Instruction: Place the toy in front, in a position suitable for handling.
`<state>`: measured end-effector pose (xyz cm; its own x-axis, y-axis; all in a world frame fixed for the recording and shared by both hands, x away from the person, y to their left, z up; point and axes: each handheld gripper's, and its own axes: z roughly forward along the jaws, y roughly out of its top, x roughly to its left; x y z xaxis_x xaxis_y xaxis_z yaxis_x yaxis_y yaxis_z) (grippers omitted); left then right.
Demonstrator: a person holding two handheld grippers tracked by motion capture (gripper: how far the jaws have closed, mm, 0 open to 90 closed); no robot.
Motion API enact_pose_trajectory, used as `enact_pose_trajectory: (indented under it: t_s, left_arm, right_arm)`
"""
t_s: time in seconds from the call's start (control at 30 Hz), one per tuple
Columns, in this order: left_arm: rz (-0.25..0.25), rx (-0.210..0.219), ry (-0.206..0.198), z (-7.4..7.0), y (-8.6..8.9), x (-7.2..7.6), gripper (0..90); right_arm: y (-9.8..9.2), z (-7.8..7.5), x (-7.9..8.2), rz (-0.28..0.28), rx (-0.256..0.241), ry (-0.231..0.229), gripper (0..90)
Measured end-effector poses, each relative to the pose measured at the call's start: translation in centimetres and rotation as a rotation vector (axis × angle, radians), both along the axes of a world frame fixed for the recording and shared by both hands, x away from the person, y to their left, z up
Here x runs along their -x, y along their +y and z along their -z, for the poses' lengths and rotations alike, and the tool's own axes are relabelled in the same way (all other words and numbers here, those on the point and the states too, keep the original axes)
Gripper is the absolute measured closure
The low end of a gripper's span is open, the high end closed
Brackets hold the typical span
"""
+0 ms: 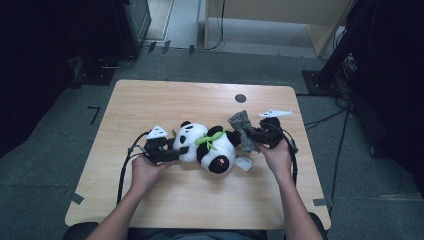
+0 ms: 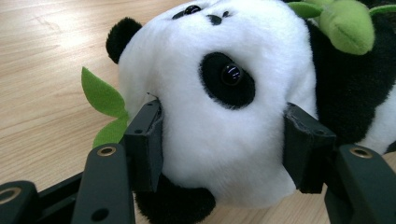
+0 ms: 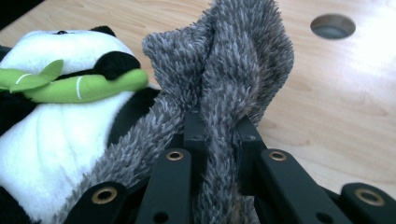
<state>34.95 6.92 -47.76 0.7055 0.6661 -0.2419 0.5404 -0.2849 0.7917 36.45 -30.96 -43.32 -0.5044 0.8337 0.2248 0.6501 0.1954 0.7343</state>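
A black and white panda plush (image 1: 207, 145) lies on its side in the middle of the wooden table (image 1: 200, 97), holding a green bamboo sprig (image 1: 210, 138). In the left gripper view, my left gripper (image 2: 224, 140) is shut on the panda's white head (image 2: 224, 56), its jaws pressing in from both sides. In the high view the left gripper (image 1: 177, 150) sits at the plush's left end. My right gripper (image 3: 219, 126) is shut on a grey fuzzy cloth (image 3: 233, 60) that stands up between its jaws. That cloth (image 1: 242, 125) lies against the panda's right side, beside the right gripper (image 1: 252, 134).
A round hole (image 1: 240, 98) is set in the tabletop behind the plush, also seen as the hole (image 3: 333, 25) past the cloth. A white tag (image 1: 243, 163) lies by the panda. Dark equipment and cables stand on the floor around the table.
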Motion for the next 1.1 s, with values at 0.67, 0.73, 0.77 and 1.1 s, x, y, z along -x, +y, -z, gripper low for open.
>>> enact_pose_trajectory:
  t_s: [0.67,0.73,0.77,1.1]
  left_arm:
    - [0.003,0.009,-0.010,-0.1,0.0,-0.2,38.8]
    - [0.005,0.009,-0.007,-0.1,0.0,-0.2,38.8]
    - [0.005,0.009,-0.007,-0.1,0.0,-0.2,38.8]
    - [0.026,0.009,-0.009,0.0,0.0,-0.2,36.4]
  right_arm:
    - [4.8,-4.2,2.2,-0.134,-0.056,-0.135,80.2]
    - [5.7,-3.7,2.0,-0.149,-0.050,-0.128,80.2]
    - [6.3,-3.2,1.8,-0.157,-0.052,-0.109,80.1]
    - [7.7,-1.0,1.4,-0.202,-0.033,-0.081,78.5]
